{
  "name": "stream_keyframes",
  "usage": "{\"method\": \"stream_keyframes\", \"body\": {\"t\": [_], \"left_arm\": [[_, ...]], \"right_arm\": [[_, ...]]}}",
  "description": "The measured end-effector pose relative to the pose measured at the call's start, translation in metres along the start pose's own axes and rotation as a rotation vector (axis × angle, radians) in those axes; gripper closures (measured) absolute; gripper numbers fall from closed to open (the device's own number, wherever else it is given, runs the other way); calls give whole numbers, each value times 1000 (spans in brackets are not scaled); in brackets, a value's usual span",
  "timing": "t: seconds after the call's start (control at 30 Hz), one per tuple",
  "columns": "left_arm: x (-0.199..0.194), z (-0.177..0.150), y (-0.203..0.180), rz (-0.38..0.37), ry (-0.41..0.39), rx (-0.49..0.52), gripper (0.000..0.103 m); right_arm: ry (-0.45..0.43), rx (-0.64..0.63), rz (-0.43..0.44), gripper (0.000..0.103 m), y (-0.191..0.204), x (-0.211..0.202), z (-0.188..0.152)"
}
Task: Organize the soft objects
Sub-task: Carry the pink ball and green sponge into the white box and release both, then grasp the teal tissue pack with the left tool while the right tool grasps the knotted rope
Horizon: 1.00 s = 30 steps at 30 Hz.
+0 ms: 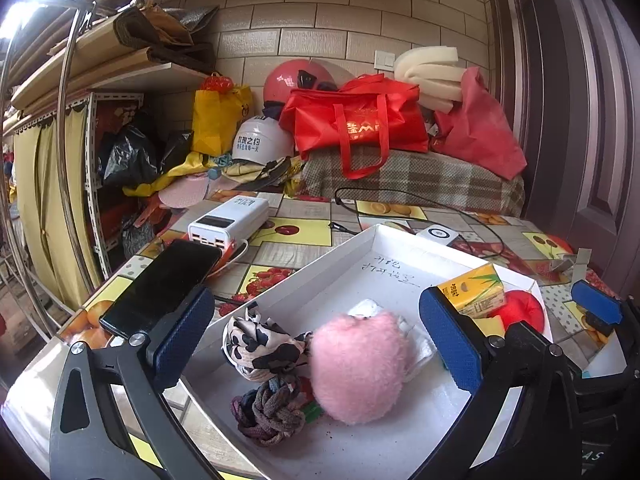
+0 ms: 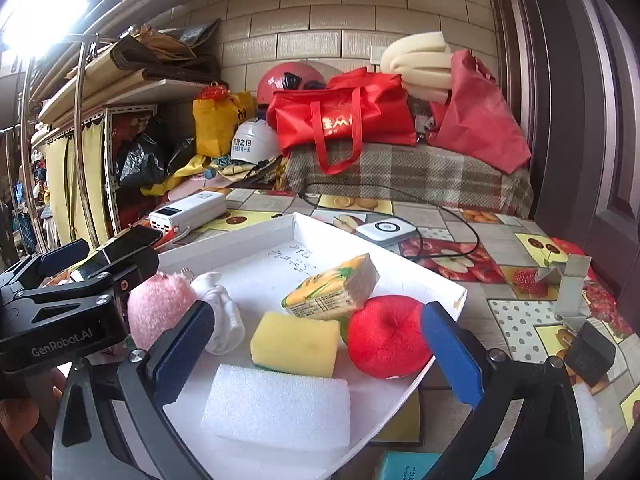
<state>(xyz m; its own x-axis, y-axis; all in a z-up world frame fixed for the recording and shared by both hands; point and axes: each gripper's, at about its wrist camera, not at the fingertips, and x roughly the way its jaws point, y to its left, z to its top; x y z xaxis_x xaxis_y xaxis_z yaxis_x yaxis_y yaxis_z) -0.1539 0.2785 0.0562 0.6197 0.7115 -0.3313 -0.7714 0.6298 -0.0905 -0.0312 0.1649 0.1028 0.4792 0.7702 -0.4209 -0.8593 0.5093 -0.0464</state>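
While both sets of jaws stand spread wide with nothing pinched, best to pick one target each before closing. Left gripper (image 1: 316,340): hovering over near-left part of white tray (image 1: 332,256), pink fluffy ball (image 1: 358,364) sitting right between the pads but apparently untouched. Cow-print cloth (image 1: 260,346) and knotted grey-purple hair ties (image 1: 272,410) just beside it, so centre on the ball, come in low, squeeze gently, avoid snagging the cloth. Right gripper (image 2: 318,350): over near-right part of same tray, framing yellow sponge (image 2: 296,342) and red plush apple (image 2: 386,336), white foam block (image 2: 278,406) nearest the camera. Tissue pack (image 2: 332,286) leaning against the sponge and apple, white soft figure (image 2: 220,312) to the left. Probably safest to take foam block or sponge first, grip across the short side, light pressure only. Risk: two grippers close together, keep apart. Phone (image 1: 160,288) and power bank (image 1: 228,222) off-tray, leave alone.
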Motion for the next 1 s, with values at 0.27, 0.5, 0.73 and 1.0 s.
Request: {"method": "stream_keyframes", "body": {"t": [0.27,0.5,0.73,1.0], "left_arm": [[-12,0,1,-18,-53,6,0],[-11,1,3,-20,-49,-11,0],[-22,-3,-4,-52,-48,22,0],[-40,-11,-19,-198,-18,40,0]], "right_arm": [[-45,-58,66,0,-2,-47,-17],[178,-115,217,0,-26,-66,-44],[362,-337,279,20,17,-44,-66],[436,-257,313,68,9,-24,-65]]}}
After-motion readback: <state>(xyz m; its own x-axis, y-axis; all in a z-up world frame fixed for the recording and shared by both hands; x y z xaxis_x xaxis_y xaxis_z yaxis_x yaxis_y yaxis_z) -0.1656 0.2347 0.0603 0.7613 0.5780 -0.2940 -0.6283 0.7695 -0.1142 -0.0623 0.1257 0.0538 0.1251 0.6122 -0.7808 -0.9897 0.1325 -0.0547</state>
